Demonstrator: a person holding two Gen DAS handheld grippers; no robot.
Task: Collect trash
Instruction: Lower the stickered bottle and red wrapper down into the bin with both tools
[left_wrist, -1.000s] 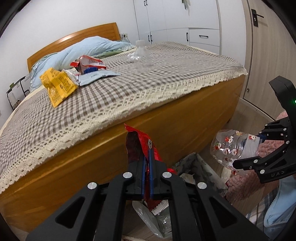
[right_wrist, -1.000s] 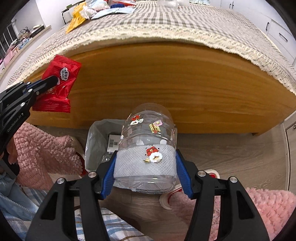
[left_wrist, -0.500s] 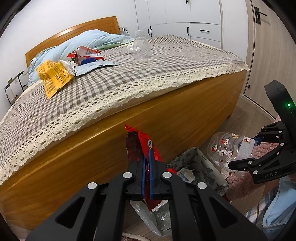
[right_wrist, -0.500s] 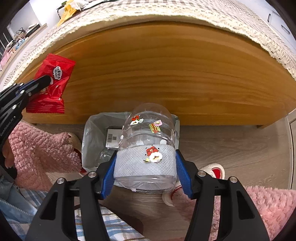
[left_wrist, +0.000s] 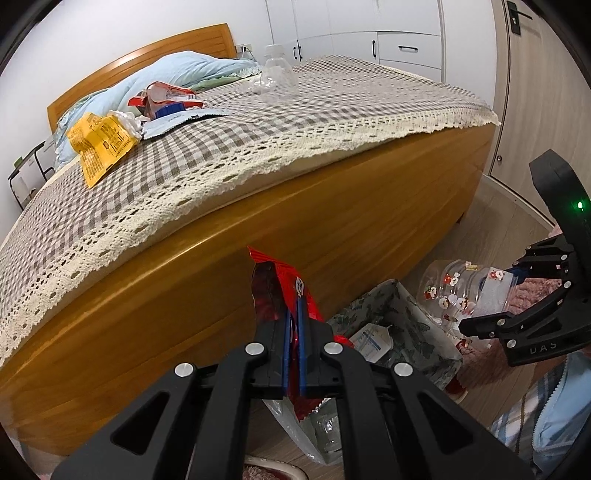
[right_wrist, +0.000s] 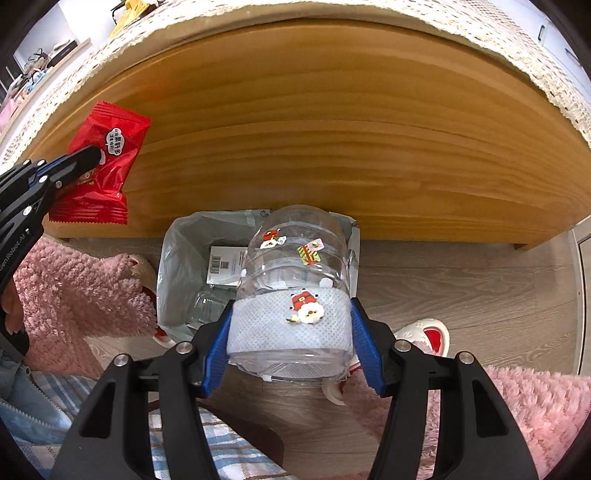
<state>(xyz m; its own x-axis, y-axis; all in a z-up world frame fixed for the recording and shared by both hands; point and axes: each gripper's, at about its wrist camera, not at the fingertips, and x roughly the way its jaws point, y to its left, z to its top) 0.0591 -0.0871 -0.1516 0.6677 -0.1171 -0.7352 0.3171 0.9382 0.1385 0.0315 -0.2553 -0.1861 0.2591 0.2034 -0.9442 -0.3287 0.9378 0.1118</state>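
My left gripper (left_wrist: 293, 314) is shut on a red snack wrapper (left_wrist: 275, 284) and holds it above the near side of the trash bin (left_wrist: 406, 310). The wrapper also shows in the right wrist view (right_wrist: 105, 166). My right gripper (right_wrist: 291, 325) is shut on a clear plastic jar (right_wrist: 295, 291) with Christmas stickers and a white band, tilted over the lined bin (right_wrist: 177, 266). The jar and right gripper (left_wrist: 480, 295) show at the right of the left wrist view. The bin holds a labelled package (right_wrist: 227, 264) and clear plastic.
The wooden bed side (right_wrist: 332, 129) rises just behind the bin. On the checked bedspread (left_wrist: 258, 122) lie a yellow packet (left_wrist: 99, 144), a red-and-blue wrapper pile (left_wrist: 166, 101) and a clear bottle (left_wrist: 275, 74). Pink fluffy slippers (right_wrist: 74, 295) flank the bin on the wood floor.
Both grippers have come lower and closer to the bin. The jar has moved down over the bin opening. Both grips are unchanged.
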